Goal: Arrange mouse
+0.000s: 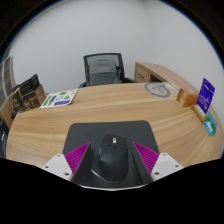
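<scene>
A black computer mouse (pixel 111 157) sits between my two fingers, over the near edge of a black mouse mat (pixel 110 131) on the wooden desk (pixel 60 125). My gripper (pixel 111 166) is shut on the mouse, and the magenta pads (pixel 80 160) press against its left and right sides. The mouse points away from me toward the desk's far edge. I cannot tell whether it rests on the mat or is lifted slightly.
A black office chair (pixel 103 70) stands behind the desk. A green booklet (pixel 60 97) and dark boxes (pixel 28 95) lie at the far left. A round grey object (pixel 157 88), a cardboard box (pixel 187 97) and a purple box (pixel 205 95) stand at the right.
</scene>
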Tool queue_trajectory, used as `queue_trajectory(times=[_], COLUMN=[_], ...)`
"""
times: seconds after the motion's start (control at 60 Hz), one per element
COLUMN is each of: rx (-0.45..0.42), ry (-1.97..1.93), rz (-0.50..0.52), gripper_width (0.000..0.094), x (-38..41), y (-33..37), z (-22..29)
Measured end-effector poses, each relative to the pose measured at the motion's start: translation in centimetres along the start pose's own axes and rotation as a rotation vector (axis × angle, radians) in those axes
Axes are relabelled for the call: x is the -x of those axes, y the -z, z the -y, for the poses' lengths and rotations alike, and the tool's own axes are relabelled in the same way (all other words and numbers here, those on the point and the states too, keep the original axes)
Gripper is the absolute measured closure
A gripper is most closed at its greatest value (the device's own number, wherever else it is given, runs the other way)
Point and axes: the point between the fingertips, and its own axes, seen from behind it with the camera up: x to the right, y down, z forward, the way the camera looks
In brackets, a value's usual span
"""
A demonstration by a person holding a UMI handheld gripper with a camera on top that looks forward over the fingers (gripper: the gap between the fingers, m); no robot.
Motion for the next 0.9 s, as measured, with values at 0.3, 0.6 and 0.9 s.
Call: queue_trajectory(times=[0.3, 0.6, 0.9], rx=[-0.021, -0.012, 0.012], ry=[0.052, 0.122, 0.092], rz=[-0.018, 0.021, 0.033], gripper_width=[0.0074, 0.0073, 0.0076], x=[1.0, 3.2, 2.8], y=[13.6, 35.3, 45.5], z=[3.0, -0.4, -5.5])
